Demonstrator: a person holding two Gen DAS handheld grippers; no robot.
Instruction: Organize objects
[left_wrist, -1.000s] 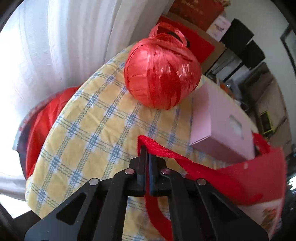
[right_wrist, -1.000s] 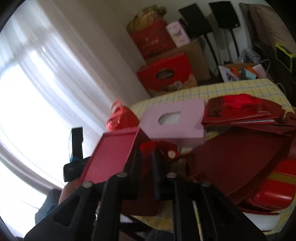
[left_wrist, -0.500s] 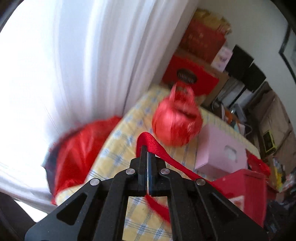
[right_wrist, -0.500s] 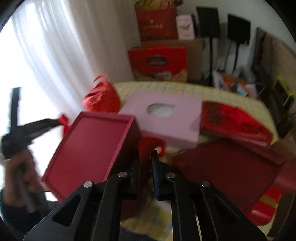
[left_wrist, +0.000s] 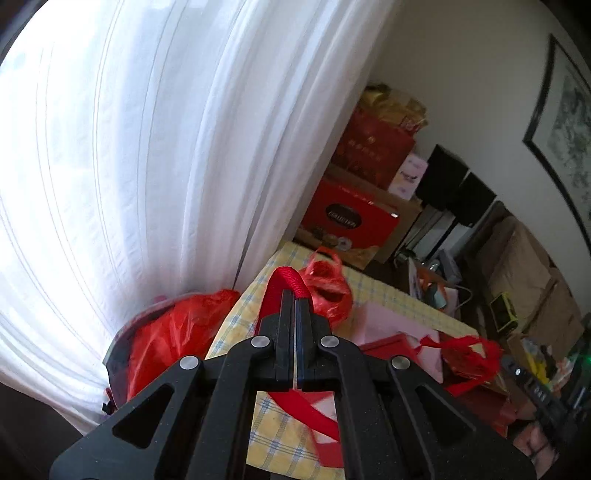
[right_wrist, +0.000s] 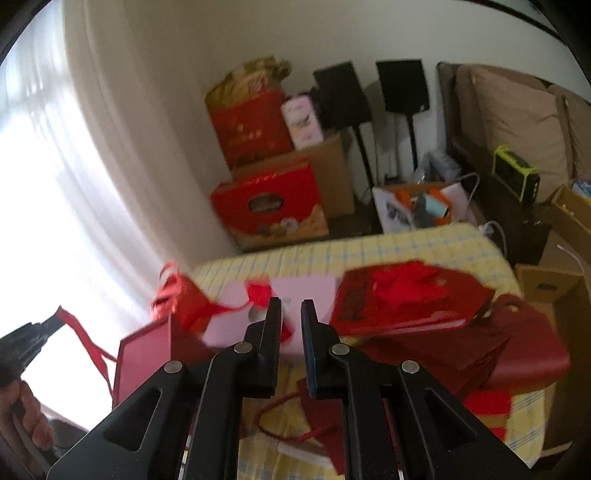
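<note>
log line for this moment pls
left claw: shut on red handle | red bag: mouth open, beside pink box | right claw: near shut, grip unclear

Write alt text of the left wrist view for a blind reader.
The left gripper is shut on a red strap handle, held above a table with a yellow checked cloth. Beyond it lie a red ribbon ball and a pink box; a white curtain fills the left.

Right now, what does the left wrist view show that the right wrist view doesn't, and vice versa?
Only left wrist: the framed picture on the wall and a red plastic bag beside the table. Only right wrist: the person's left hand and the right hand-held gripper shut on a red cord handle. Both: the red raffia ball, pink box, red gift box.
</note>
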